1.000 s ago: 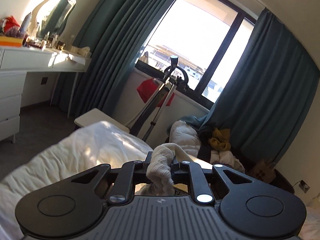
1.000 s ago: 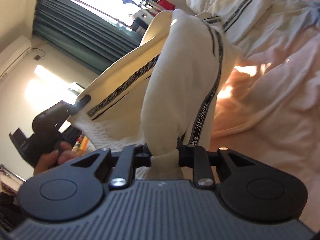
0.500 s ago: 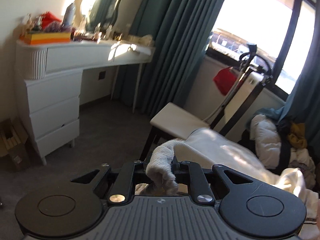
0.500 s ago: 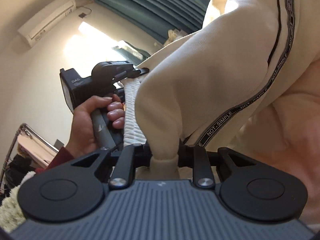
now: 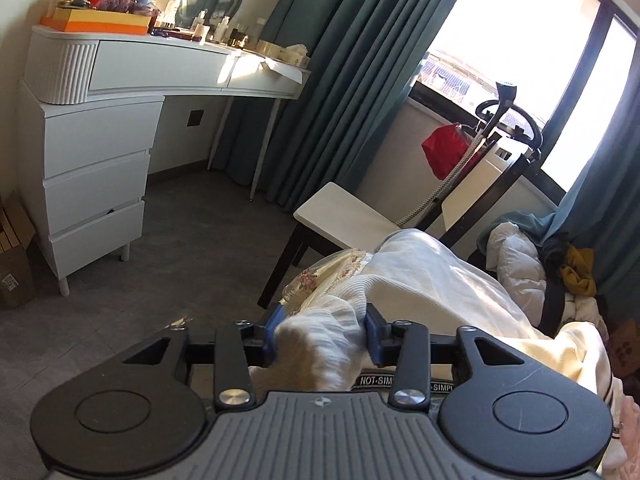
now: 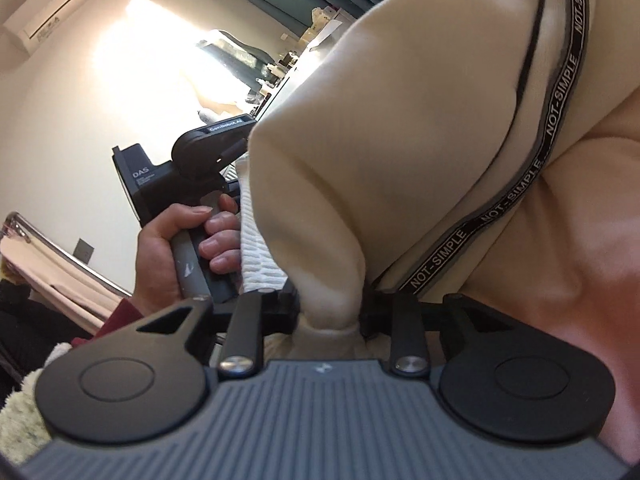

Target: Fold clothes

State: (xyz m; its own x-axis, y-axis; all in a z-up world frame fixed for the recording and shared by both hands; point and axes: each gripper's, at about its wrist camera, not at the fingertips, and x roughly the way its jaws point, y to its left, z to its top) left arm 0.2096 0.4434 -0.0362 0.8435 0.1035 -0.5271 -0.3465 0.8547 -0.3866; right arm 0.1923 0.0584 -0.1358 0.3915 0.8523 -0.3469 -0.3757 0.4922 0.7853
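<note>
Both grippers carry one cream garment (image 6: 420, 112), lifted off the bed (image 6: 592, 280). My left gripper (image 5: 322, 338) has its jaws spread partway, ribbed hem bunched between the blue pads (image 5: 374, 334); whether it pinches firmly, I cannot tell. My right gripper (image 6: 330, 314) pinches a thick fold of the same cloth, jaws pressed on it.

To fold well, I judge: keep both grips level, pull the edge taut between them, then lower evenly so the striped tape (image 6: 516, 208) lies flat.
</note>
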